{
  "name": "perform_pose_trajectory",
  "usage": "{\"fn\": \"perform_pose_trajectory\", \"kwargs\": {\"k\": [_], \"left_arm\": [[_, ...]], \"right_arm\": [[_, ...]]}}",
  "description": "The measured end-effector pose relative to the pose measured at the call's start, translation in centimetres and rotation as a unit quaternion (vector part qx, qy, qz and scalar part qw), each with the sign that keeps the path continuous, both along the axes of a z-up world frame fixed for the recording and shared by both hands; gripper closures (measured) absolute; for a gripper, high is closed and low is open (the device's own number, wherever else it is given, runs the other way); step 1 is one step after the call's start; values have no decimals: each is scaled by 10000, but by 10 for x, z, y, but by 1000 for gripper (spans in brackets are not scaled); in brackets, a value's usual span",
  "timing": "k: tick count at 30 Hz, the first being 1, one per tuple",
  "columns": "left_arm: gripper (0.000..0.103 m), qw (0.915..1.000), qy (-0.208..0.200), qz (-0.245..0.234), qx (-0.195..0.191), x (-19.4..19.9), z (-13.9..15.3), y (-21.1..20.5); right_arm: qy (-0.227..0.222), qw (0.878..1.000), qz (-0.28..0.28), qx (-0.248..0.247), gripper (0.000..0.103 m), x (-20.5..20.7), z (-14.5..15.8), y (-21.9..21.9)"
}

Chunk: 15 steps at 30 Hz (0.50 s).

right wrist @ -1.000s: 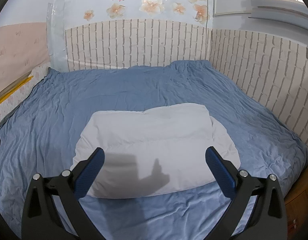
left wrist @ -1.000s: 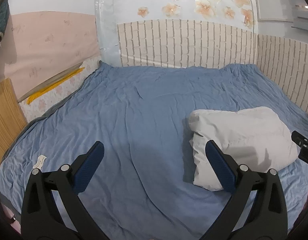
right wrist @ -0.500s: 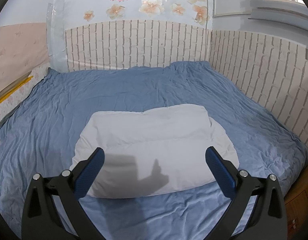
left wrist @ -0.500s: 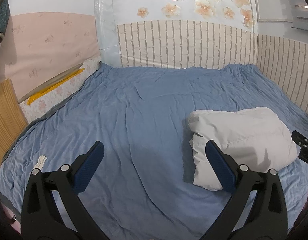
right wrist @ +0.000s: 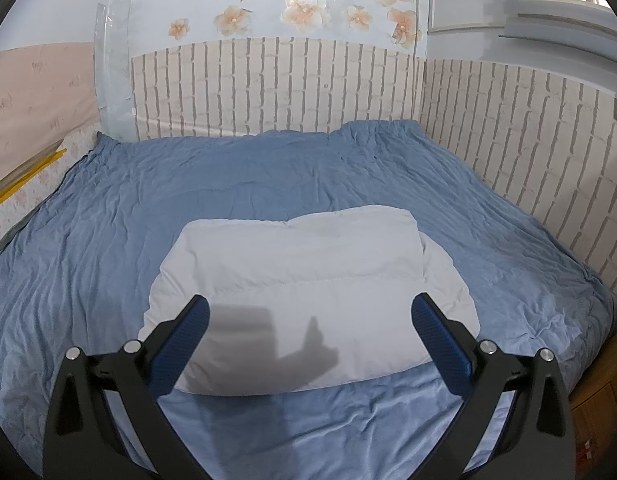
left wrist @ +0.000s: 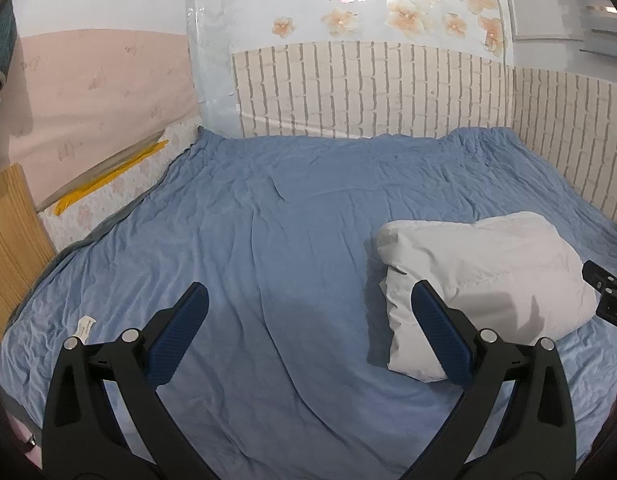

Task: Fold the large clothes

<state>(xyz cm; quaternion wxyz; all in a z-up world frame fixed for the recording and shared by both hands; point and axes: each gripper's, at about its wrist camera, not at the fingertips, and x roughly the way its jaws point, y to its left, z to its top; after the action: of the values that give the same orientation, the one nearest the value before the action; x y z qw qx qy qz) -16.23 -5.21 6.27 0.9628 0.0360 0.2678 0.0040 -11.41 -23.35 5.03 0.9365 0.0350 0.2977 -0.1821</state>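
Observation:
A white padded garment (right wrist: 308, 300) lies folded into a thick bundle on the blue bed sheet (right wrist: 268, 176). In the left wrist view the garment (left wrist: 480, 280) sits at the right, beside my left gripper's right finger. My left gripper (left wrist: 308, 320) is open and empty, held above bare sheet to the left of the bundle. My right gripper (right wrist: 310, 324) is open and empty, held above the near edge of the bundle, its shadow falling on the fabric. Part of the right gripper's body (left wrist: 606, 292) shows at the right edge of the left wrist view.
The blue sheet (left wrist: 288, 220) covers the whole bed. Brick-pattern wall panels (right wrist: 268, 88) close the far side and right side (right wrist: 528, 160). A wooden board (left wrist: 12, 236) and floral mattress edge (left wrist: 108, 196) are at the left. A small white tag (left wrist: 84, 326) lies on the sheet.
Both grippers stay open and nearly still. The views shift only very slightly; the garment has not moved.

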Motion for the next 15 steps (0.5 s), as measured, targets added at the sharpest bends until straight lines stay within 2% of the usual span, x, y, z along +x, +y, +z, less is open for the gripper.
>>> {"fn": "perform_pose_trajectory", "kwargs": {"k": [15], "left_arm": [[3, 10000, 62, 11, -51, 3, -2, 3]], "right_arm": [[13, 10000, -9, -11, 2, 1, -3, -3]]}}
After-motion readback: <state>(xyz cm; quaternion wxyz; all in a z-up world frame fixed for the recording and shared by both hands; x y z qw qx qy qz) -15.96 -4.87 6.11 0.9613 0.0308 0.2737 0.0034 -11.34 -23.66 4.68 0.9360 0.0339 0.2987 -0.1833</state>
